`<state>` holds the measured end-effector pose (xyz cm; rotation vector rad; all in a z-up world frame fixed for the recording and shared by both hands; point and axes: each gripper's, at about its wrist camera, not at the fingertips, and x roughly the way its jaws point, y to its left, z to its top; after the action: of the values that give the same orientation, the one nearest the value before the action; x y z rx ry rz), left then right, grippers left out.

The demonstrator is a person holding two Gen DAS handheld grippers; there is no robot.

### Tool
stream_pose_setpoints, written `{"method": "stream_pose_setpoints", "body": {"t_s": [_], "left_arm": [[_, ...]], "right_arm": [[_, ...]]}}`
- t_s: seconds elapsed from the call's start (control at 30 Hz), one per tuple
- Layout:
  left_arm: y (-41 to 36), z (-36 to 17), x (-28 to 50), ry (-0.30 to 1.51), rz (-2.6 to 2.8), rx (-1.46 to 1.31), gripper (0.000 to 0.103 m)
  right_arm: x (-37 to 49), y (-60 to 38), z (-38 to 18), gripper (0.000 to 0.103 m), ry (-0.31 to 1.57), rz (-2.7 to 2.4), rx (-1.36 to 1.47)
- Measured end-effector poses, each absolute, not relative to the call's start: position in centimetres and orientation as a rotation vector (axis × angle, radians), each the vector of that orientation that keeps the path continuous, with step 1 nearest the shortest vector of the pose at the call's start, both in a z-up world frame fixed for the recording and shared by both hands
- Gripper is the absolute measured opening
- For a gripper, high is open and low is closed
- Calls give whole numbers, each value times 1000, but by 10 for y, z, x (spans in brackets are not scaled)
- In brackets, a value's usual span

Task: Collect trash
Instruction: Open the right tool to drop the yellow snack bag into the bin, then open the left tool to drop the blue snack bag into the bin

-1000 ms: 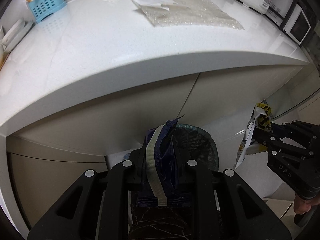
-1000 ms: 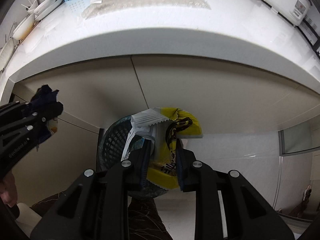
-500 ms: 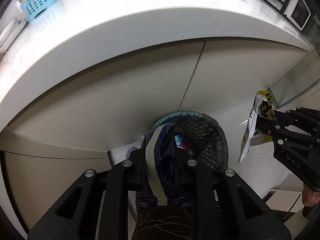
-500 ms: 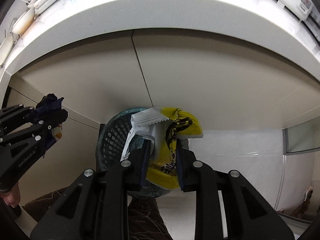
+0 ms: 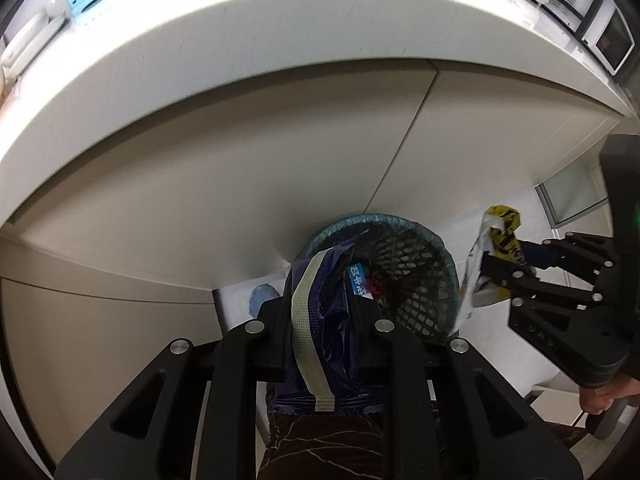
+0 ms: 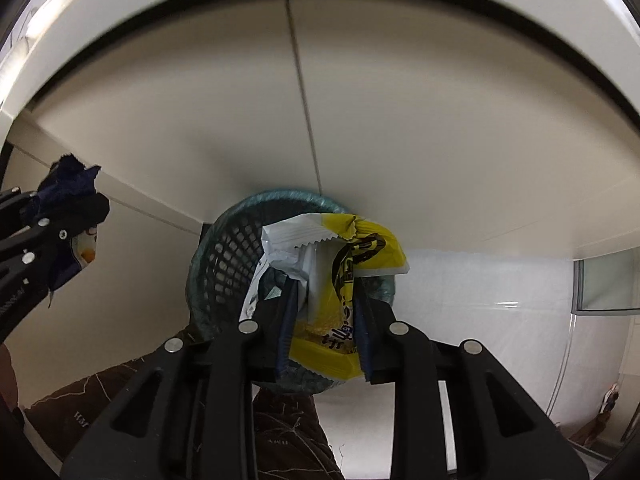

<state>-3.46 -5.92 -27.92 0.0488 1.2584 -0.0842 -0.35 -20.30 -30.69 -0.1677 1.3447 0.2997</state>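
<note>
Both hands are at the drop step over the mesh bin (image 6: 224, 264), low centre of frame. The right claw (image 6: 324, 312) is opening around the yellow wrapper (image 6: 340, 280); the left claw (image 5: 324, 320) pinches a dark blue wrapper (image 5: 320, 300). Next: release both above the rim.

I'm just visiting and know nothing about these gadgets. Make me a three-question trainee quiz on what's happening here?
1. True or false: the left hand-held gripper is empty.
2. Which wrapper sits in the right hand-held gripper? A) dark blue wrapper B) yellow and white wrapper C) a tissue
3. Fill in: both wrappers hang near the mesh ____ standing below the counter.

Key:
1. False: it grips a dark blue wrapper.
2. B: the yellow and white wrapper, with the jaws opening around it.
3. Trash basket.
</note>
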Motion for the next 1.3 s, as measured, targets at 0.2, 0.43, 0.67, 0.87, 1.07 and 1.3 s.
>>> {"method": "stream_pose_setpoints", "body": {"t_s": [0.2, 0.43, 0.67, 0.87, 1.07, 1.3], "left_arm": [[-58, -283, -33, 1265, -81, 42, 18], [-57, -284, -30, 1271, -78, 40, 18], [-58, -281, -32, 1267, -71, 43, 18], [-62, -285, -30, 1273, -86, 43, 18], [-72, -293, -25, 1277, -128, 63, 18], [-97, -303, -23, 1290, -180, 100, 18]], "right_arm": [[1, -203, -313, 40, 1372, 304, -158], [-2, -199, -322, 58, 1372, 314, -143], [-7, -194, -320, 86, 1342, 330, -141], [-10, -203, -312, 94, 1299, 310, -123], [-11, -224, -304, 95, 1289, 257, -101], [-14, -255, -299, 95, 1289, 181, -60]]}}
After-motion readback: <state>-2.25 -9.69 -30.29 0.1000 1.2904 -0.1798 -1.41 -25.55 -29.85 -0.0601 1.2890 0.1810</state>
